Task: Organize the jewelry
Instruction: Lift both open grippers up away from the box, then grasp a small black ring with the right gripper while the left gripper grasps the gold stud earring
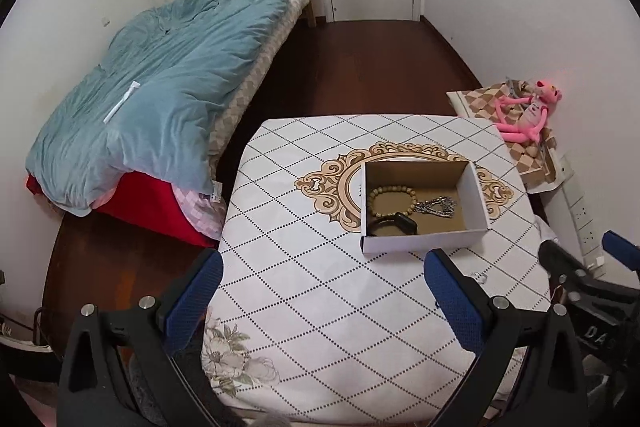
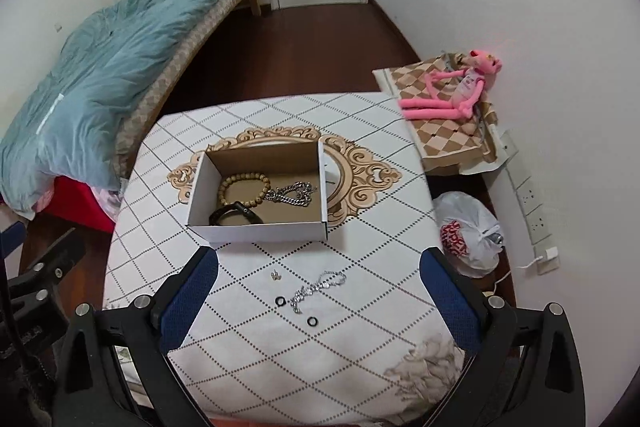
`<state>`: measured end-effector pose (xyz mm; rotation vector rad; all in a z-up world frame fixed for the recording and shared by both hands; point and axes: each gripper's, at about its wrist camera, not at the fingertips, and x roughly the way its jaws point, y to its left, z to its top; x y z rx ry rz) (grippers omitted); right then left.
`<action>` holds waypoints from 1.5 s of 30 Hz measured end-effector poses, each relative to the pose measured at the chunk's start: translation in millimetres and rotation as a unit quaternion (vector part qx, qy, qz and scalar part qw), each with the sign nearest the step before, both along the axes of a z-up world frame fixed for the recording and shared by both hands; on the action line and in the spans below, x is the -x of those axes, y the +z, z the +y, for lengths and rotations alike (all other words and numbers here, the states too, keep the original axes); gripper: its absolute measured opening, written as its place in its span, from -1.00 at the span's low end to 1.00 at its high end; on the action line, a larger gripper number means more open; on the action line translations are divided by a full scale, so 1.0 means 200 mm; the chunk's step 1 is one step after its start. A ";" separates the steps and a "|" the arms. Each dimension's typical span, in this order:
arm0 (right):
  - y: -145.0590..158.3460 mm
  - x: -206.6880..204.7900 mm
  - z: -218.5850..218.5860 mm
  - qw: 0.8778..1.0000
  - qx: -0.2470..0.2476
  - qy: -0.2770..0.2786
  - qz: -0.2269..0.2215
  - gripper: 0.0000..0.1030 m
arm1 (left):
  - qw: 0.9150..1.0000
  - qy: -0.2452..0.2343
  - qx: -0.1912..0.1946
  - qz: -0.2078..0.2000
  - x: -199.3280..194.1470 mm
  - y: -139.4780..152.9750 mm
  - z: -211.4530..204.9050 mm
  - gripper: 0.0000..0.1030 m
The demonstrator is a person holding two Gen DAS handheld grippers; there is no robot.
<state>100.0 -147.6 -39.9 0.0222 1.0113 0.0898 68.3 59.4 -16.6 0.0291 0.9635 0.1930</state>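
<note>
Right wrist writing: red lettering is showing on the bag [image 2: 468, 233] beside the table, too crumpled to read; nothing else legible
Left wrist writing: white letters, apparently "DA", are showing on the black body of the right gripper [image 1: 576, 259] at the right edge; the rest is cut off
Box: box [image 2: 256, 227] is sitting open on the table [image 2: 360, 155], over the gold ornament of the cloth
Box contents: beads [image 2: 244, 190] are lying at the back left; chain [image 2: 294, 195] is lying just right of them, touching; band [image 2: 236, 215] is lying at the front left, against the beads
Loose jewelry: bracelet [image 2: 318, 289] is lying on the cloth in front of the box, between the right fingers; two rings [image 2: 281, 301] [image 2: 311, 321] are lying just beside it; a small clasp [image 2: 275, 275] is lying near the box front
Left gripper: left gripper [image 1: 324, 301] is hovering over the near left part of the table, jaws standing wide apart, holding nothing
Right gripper: hovering low over the loose pieces, jaws spread wide, nothing between the pads [image 2: 188, 303]
Surroundings: bed [image 1: 160, 75] is standing left of the table; toy [image 2: 452, 91] is lying on a checked cushion to the right
</note>
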 end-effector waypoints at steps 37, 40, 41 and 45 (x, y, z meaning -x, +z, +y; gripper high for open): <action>-0.89 0.06 0.00 0.991 -0.013 0.037 0.124 0.21 | 0.991 0.001 0.000 0.134 -0.05 -0.81 -0.05 0.99; -0.98 0.04 0.04 0.991 -0.004 0.042 0.129 0.04 | 0.989 0.001 0.004 0.149 -0.06 -0.87 -0.05 0.99; -0.99 0.04 0.05 0.990 0.002 0.040 0.133 -0.16 | 0.988 0.000 0.005 0.153 -0.06 -0.89 -0.05 0.99; -1.01 0.04 0.06 0.992 0.018 0.040 0.115 -0.76 | 0.988 -0.006 0.006 0.156 -0.07 -0.91 -0.06 0.99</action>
